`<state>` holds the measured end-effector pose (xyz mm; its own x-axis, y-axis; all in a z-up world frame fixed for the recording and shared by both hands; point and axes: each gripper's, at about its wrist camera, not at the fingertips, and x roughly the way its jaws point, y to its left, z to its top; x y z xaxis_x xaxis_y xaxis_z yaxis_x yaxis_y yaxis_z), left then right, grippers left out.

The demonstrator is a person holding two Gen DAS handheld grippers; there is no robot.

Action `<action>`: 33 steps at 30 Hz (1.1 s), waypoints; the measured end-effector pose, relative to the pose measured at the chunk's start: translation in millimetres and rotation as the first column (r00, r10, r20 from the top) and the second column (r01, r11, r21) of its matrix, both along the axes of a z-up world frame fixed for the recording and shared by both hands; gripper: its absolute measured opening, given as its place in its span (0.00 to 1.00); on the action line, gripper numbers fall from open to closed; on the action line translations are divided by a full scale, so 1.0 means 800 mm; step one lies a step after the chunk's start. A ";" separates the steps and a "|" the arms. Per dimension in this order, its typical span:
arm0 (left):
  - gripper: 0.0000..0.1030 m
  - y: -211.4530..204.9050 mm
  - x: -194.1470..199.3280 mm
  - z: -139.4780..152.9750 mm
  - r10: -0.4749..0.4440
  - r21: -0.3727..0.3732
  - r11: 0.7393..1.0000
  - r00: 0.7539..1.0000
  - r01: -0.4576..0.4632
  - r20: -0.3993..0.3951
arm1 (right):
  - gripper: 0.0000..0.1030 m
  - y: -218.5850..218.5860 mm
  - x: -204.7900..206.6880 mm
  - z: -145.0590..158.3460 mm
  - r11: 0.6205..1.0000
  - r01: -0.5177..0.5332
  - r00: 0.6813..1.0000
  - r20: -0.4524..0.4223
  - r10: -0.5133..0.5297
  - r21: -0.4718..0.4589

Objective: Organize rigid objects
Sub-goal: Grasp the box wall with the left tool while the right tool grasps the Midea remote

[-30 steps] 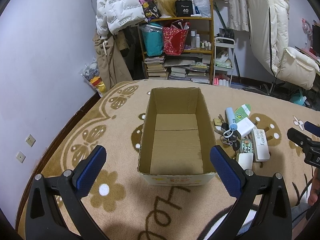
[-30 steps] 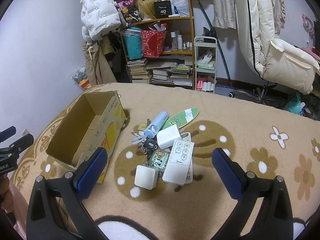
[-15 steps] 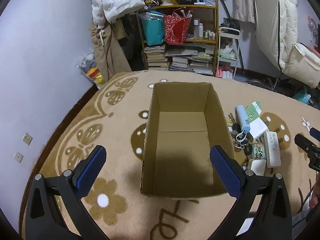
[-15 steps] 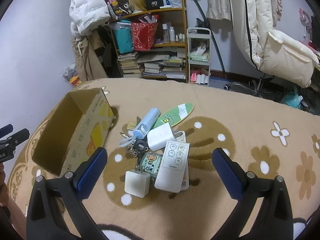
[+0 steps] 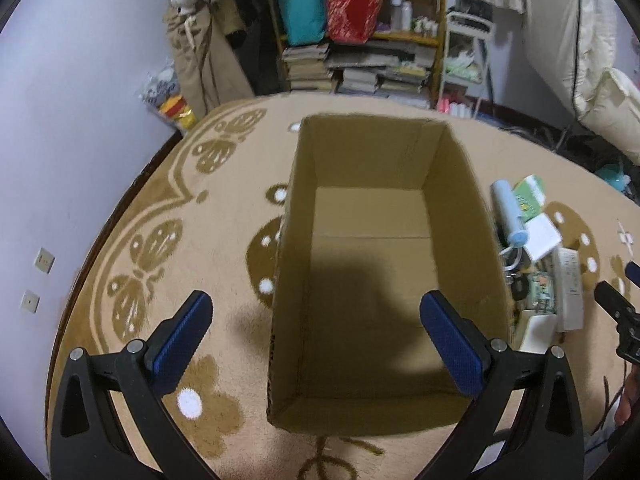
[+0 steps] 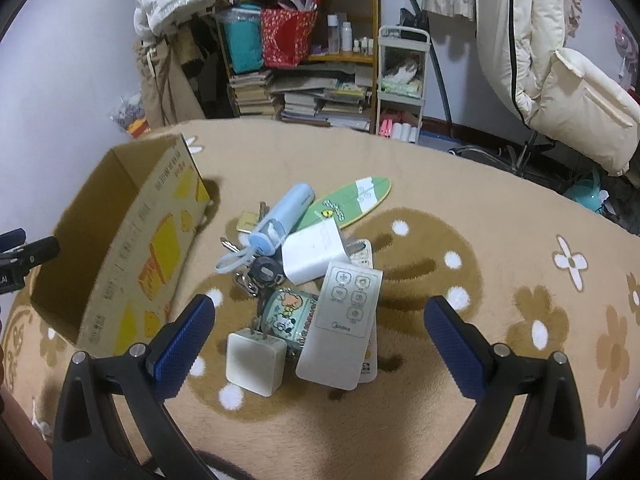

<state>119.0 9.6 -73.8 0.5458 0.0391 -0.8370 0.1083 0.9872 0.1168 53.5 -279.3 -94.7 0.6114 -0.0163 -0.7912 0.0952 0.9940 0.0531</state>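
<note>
An empty open cardboard box (image 5: pixel 472 216) stands on the patterned rug; it also shows at the left of the right wrist view (image 6: pixel 132 236). Right of it lies a pile: a white remote (image 6: pixel 344 320), a white charger (image 6: pixel 314 254), a small white adapter cube (image 6: pixel 256 360), a blue tube with a strap (image 6: pixel 282 218), a cartoon card (image 6: pixel 286 314), keys (image 6: pixel 258 272) and a green surfboard-shaped tag (image 6: pixel 348 202). My left gripper (image 5: pixel 316 332) is open above the box's near end. My right gripper (image 6: pixel 318 340) is open just above the pile's near side.
A shelf (image 6: pixel 304 56) crammed with books, bags and bottles stands at the far wall, with a white rolling cart (image 6: pixel 402 84) beside it. A padded chair (image 6: pixel 568 92) is at the far right. The rug's edge meets the wall at the left (image 5: pixel 120 216).
My left gripper has moved forward over the box, whose interior now fills the view. My right gripper has come closer to the pile. Both stay open.
</note>
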 end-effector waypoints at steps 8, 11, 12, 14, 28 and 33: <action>1.00 0.026 0.026 -0.033 0.094 -0.012 0.995 0.992 -0.095 -0.086 | 1.00 -0.010 0.016 -0.031 1.000 0.026 0.996 -0.087 -0.025 0.005; 1.00 0.029 0.029 -0.037 0.103 -0.004 0.995 0.991 -0.104 -0.083 | 1.00 -0.015 0.022 -0.042 0.999 0.044 0.991 -0.123 -0.044 -0.002; 1.00 0.029 0.029 -0.037 0.108 0.007 0.994 0.991 -0.107 -0.074 | 1.00 -0.017 0.023 -0.047 0.999 0.052 0.989 -0.136 -0.052 -0.005; 1.00 0.031 0.030 -0.037 0.133 0.044 0.990 0.990 -0.131 -0.051 | 1.00 -0.020 0.026 -0.053 0.998 0.059 0.986 -0.155 -0.059 -0.003; 0.58 0.043 0.040 -0.059 0.141 0.010 0.990 0.978 -0.141 -0.153 | 0.88 -0.034 0.043 -0.085 0.994 0.110 0.969 -0.225 -0.103 0.017; 0.35 0.051 0.041 -0.071 0.153 -0.062 0.983 0.960 -0.171 -0.233 | 0.75 -0.030 0.048 -0.089 0.995 0.096 0.968 -0.232 -0.091 0.010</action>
<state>152.0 50.7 -131.0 0.3334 0.0385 -0.9420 -0.0396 0.9989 0.0268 91.9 -303.0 -166.1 0.4082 -0.0464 -0.9117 0.1997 0.9790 0.0396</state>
